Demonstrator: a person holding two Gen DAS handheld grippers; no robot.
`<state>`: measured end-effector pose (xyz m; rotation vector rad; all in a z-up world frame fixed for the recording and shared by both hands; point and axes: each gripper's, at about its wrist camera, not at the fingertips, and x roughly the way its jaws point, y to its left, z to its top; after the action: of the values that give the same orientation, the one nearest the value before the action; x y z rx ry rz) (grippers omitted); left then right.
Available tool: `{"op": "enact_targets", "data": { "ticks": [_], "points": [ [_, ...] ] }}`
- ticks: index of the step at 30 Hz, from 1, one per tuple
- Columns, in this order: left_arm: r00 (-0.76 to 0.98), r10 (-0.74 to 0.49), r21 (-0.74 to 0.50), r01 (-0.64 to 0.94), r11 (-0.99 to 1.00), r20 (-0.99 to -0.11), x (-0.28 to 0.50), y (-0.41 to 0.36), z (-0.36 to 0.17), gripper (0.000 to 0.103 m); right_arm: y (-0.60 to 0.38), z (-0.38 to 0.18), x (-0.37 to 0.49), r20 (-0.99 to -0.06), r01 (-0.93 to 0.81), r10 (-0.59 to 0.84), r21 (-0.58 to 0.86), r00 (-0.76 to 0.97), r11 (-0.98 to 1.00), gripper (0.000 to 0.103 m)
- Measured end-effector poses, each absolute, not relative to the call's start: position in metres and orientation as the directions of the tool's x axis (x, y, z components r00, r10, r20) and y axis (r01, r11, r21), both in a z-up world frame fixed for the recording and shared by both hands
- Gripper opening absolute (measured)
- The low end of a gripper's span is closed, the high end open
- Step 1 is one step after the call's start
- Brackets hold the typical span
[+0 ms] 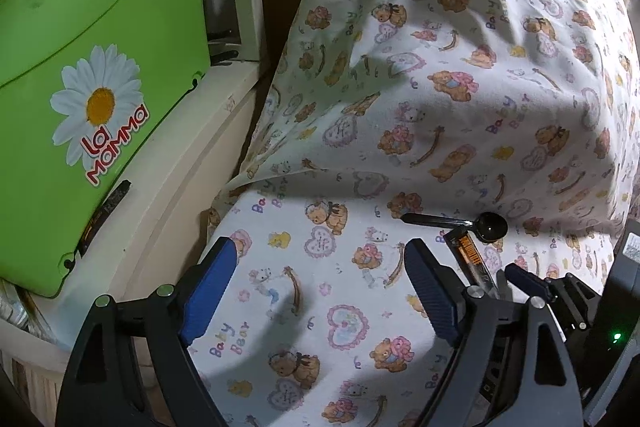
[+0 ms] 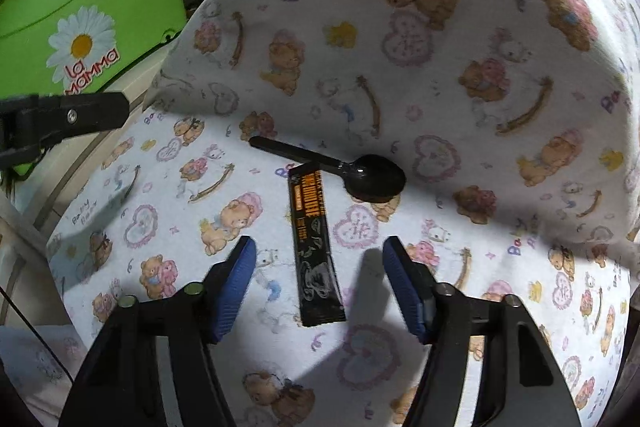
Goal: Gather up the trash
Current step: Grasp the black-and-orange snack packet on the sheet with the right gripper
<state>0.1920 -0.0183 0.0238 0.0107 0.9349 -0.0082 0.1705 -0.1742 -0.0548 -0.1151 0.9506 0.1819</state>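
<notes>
While the left gripper (image 1: 320, 291) gapes empty above the bear-print cloth (image 1: 400, 87), the right gripper's finger hides most of the black sachet (image 1: 466, 245). Right wrist view: right gripper (image 2: 318, 285) unclenched, straddling the sachet (image 2: 316, 247) without contact; black plastic spoon (image 2: 340, 171) overlaps its top.

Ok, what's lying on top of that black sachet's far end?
The handle of the black plastic spoon crosses over the top edge of the black sachet. That covered strip of the sachet is hidden. Both lie on the teddy-bear print cloth.
</notes>
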Motion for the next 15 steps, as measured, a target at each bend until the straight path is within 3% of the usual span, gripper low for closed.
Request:
{"op": "enact_targets", "data": {
  "ticks": [4,9,15],
  "points": [
    [0.597,-0.004,0.005,0.014,1.0,-0.802,0.191,-0.019,0.025,0.084,-0.17,-0.057,0.17,-0.816,-0.208,0.091,-0.037,0.571,0.978,0.049],
    [0.605,-0.006,0.015,0.03,0.999,-0.796,0.189,-0.023,0.026,0.084,-0.169,-0.058,0.172,-0.812,-0.196,0.089,-0.031,0.576,0.98,0.02],
    [0.614,0.008,0.062,0.067,0.996,-0.789,0.191,-0.034,0.022,0.085,-0.189,-0.047,0.168,-0.8,-0.15,0.105,0.019,0.591,0.988,0.018]
  ]
}}
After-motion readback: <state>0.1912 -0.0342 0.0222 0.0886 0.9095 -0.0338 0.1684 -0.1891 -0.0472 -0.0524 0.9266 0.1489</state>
